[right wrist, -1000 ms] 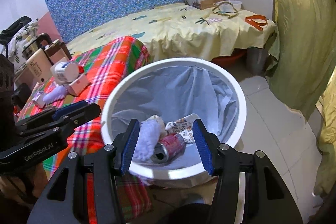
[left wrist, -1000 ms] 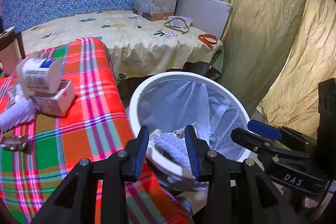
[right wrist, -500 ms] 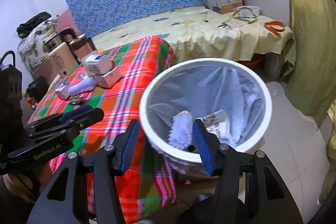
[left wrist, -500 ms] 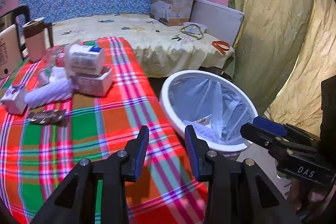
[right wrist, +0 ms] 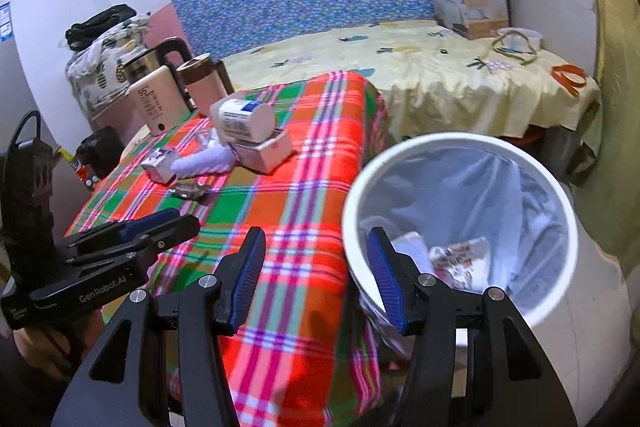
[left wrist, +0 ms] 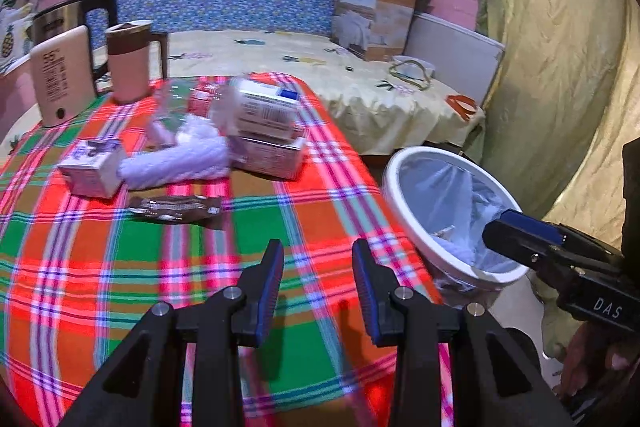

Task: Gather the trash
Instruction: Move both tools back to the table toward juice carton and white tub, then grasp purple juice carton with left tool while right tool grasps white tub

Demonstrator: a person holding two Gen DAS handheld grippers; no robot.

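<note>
Trash already sits in my bin (right wrist: 460,143) at lower right, but a wrapper (left wrist: 176,207), boxes (left wrist: 94,169) and a cup (left wrist: 260,107) wait upper left on the plaid cloth (left wrist: 120,267). Left gripper (left wrist: 318,287) and right gripper (right wrist: 316,277) are spread and empty; both have swung from over the bin toward the cloth.

We count one white bin (right wrist: 560,211), one brown wrapper (left wrist: 176,207), two small cartons (left wrist: 90,169) (left wrist: 270,155) and one white tub (left wrist: 256,107) on the plaid cloth (left wrist: 120,267). Behind stand two jugs (left wrist: 130,61) (left wrist: 60,21) and one cardboard box (left wrist: 374,17)
</note>
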